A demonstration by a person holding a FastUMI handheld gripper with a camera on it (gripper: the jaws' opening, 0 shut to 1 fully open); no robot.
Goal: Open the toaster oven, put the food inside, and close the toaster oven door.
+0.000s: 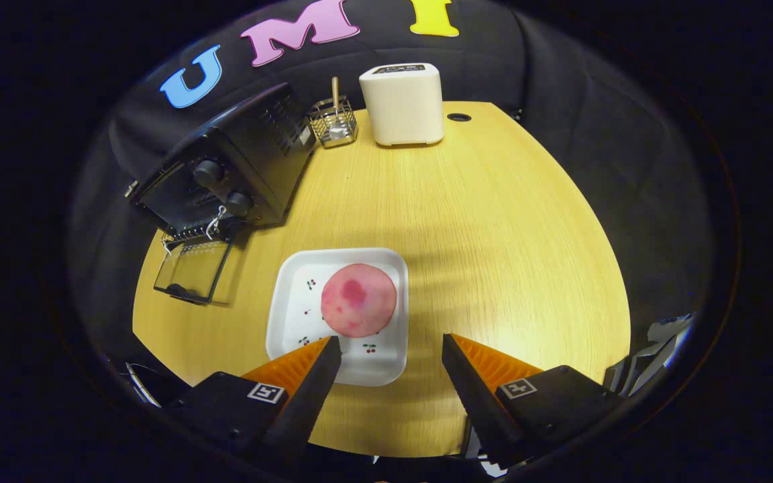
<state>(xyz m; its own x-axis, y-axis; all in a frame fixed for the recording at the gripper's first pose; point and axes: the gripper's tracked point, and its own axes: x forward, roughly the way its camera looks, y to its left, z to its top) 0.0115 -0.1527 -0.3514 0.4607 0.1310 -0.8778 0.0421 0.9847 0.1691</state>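
A round pink piece of food [358,300] lies on a white square plate [386,355] on the wooden table. My gripper [392,341] hangs open above the plate's near edge, with the food just ahead of the fingers and slightly toward the left one; nothing is held. To the left and farther back stands the black toaster oven [232,168], its glass door [193,270] folded down open onto the table.
A white boxy appliance [403,102] stands at the back of the table. Beside it is a small wire basket [334,123] with a stick in it. A cable hole [459,117] sits near the back edge. The bare wooden table [507,235] spreads to the right.
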